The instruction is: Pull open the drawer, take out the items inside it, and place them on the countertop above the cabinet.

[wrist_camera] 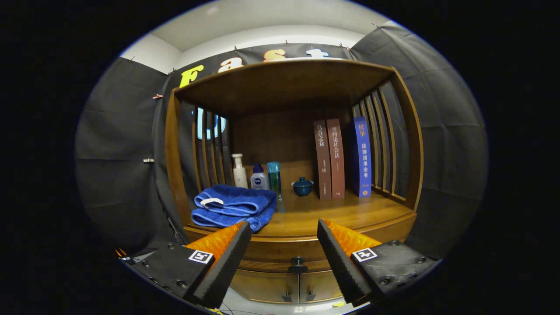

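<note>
On the countertop, a folded blue towel is seen leftmost, then bottles, a small teal pot, three upright books. Below, the drawer is shut — its knob lies between the gripper fingers, spread wide, nothing held.

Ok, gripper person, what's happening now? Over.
Gripper open, holding nothing. Brown wooden drawer with dark round knob shut, just ahead between the fingers. Nothing in the way.
</note>
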Tool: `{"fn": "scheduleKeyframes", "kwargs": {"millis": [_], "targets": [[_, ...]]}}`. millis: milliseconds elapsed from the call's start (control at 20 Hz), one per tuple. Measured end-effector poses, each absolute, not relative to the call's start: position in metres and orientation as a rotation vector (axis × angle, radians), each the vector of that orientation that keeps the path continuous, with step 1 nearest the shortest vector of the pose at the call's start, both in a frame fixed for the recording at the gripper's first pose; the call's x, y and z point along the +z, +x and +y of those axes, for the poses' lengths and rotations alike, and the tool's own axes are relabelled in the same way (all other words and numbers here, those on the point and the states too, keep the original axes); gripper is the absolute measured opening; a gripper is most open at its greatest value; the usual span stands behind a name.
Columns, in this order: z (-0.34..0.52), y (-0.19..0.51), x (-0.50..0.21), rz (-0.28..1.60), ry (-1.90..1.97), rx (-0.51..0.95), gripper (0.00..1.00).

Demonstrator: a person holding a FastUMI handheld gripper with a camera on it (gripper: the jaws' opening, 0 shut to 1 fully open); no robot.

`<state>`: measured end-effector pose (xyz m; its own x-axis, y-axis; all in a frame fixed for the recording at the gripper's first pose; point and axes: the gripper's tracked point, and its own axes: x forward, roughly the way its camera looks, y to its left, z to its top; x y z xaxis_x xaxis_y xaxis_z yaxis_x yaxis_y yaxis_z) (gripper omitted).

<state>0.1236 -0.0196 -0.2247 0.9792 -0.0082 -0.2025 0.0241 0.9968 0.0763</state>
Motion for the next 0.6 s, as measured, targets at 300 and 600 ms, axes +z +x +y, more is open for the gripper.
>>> {"fn": "scheduleKeyframes", "kwargs": {"millis": [300, 600], "targets": [[-0.028, 0.135, -0.294, 0.3, 0.1, -0.049, 0.99], [-0.033, 0.142, -0.354, 0.403, 0.088, -0.058, 0.93]]}}
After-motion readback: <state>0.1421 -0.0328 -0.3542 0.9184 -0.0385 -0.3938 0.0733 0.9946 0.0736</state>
